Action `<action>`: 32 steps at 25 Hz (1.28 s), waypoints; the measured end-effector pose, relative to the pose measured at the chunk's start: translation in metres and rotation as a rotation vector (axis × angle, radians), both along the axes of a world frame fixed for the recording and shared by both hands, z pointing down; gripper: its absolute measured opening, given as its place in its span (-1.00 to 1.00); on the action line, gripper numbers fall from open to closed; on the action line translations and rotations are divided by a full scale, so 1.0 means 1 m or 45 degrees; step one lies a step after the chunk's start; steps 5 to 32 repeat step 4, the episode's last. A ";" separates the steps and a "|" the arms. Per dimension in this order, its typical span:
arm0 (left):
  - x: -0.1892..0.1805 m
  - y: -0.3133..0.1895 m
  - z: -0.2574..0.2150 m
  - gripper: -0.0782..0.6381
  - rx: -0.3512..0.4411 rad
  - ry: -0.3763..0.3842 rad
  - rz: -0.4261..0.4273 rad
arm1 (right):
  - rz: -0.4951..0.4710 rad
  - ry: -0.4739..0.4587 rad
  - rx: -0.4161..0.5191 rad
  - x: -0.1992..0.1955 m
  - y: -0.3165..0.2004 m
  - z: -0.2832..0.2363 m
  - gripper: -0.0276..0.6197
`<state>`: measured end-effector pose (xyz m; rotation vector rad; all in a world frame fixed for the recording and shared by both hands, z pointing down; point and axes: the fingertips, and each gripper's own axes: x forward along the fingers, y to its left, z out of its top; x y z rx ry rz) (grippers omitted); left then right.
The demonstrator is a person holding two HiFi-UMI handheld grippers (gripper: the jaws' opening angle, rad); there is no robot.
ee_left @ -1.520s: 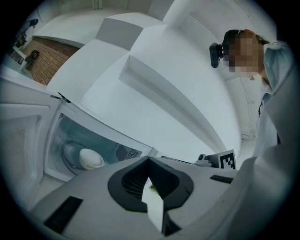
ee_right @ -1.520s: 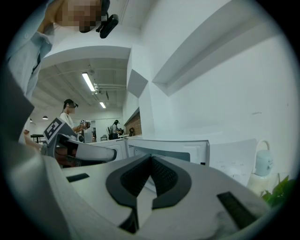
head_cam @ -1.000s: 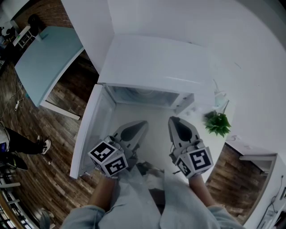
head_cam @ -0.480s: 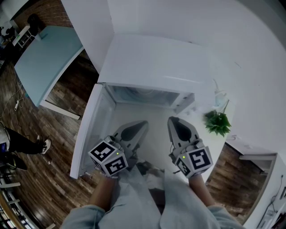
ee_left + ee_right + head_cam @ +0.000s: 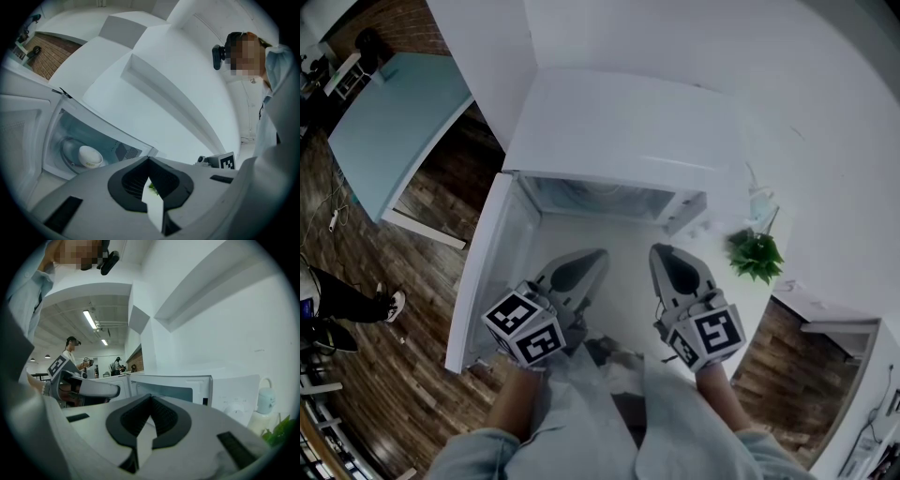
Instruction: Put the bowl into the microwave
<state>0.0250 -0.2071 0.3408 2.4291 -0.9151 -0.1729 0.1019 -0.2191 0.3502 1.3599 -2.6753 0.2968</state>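
The bowl (image 5: 90,157) already sits inside the microwave (image 5: 628,122), on the round turntable toward the left of the cavity; it shows only in the left gripper view, since in the head view the oven's top hides it. Both tools are empty, jaws pressed together with nothing between the pads; the left gripper (image 5: 594,257) and the right gripper (image 5: 660,251) hover side by side over the counter (image 5: 623,281), just in front of the open cavity and pointing into it. From the left gripper's closed tips the bowl lies ahead and off to the left, well apart from them; the right gripper faces the control-panel side and has no sight of it. The door (image 5: 483,272) stands swung out on the left, its long edge running from the oven toward the person, just beside the left gripper. So the placing looks done, and what probably remains is shutting that door, for which the left hand is the nearer.
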 end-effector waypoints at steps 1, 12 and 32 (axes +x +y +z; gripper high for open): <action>-0.001 0.000 0.000 -0.79 0.000 0.000 -0.002 | -0.003 0.002 -0.002 0.000 0.000 0.000 -0.91; -0.002 0.001 0.002 -0.79 0.003 -0.001 -0.002 | -0.014 0.007 -0.006 -0.002 0.001 0.001 -0.92; -0.002 0.001 0.002 -0.79 0.003 -0.001 -0.002 | -0.014 0.007 -0.006 -0.002 0.001 0.001 -0.92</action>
